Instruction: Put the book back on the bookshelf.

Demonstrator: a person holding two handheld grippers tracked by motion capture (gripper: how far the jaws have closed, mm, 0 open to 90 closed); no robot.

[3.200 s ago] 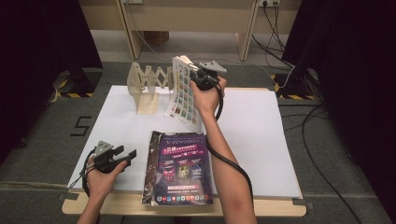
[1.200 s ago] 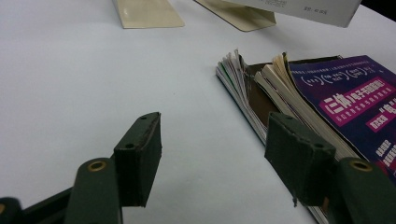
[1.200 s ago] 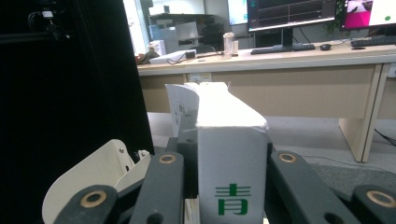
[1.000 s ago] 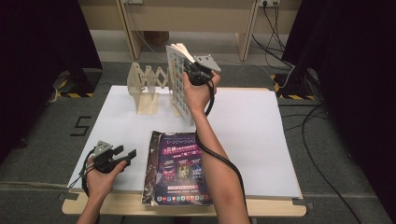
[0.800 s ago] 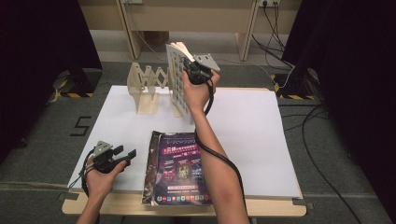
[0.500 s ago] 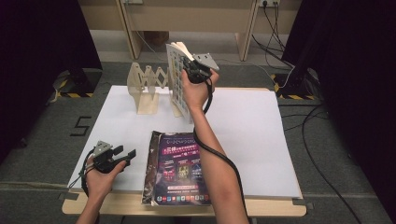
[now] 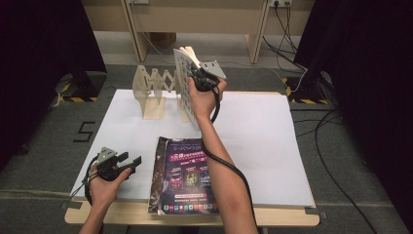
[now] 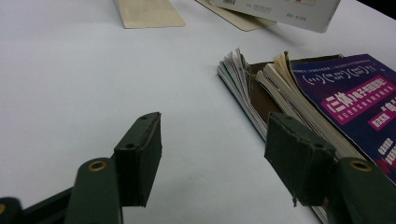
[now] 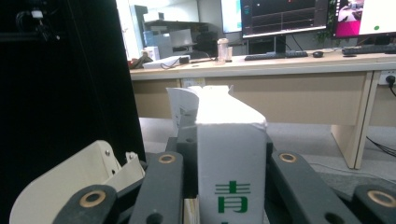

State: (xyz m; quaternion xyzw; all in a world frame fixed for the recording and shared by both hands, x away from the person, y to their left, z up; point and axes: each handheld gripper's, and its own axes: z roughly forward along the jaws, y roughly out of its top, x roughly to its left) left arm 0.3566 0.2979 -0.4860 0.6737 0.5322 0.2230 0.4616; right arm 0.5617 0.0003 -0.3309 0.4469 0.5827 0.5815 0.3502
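Note:
A thick white book point(image 7: 184, 83) stands upright at the right end of the wooden folding rack point(image 7: 152, 90), its lower edge near the table. My right gripper point(image 7: 198, 73) is shut on its top edge; in the right gripper view the white spine point(image 9: 229, 172) with green characters sits clamped between both jaws. A purple-covered book point(image 7: 187, 175) lies flat near the table's front edge, atop other books point(image 8: 243, 88). My left gripper point(image 7: 130, 161) rests low at the front left, open, its pads point(image 8: 140, 156) apart over bare white table, just left of that pile.
The white table top point(image 7: 272, 136) has free room on its right half. A desk with monitors point(image 9: 280, 18) stands beyond the rack. Cables point(image 7: 331, 141) run over the floor at the right; dark curtains flank both sides.
Since the oldest frame, my right gripper has carried the white book left toward the rack and stood it more upright. Over the last second almost nothing moves. The left gripper keeps still.

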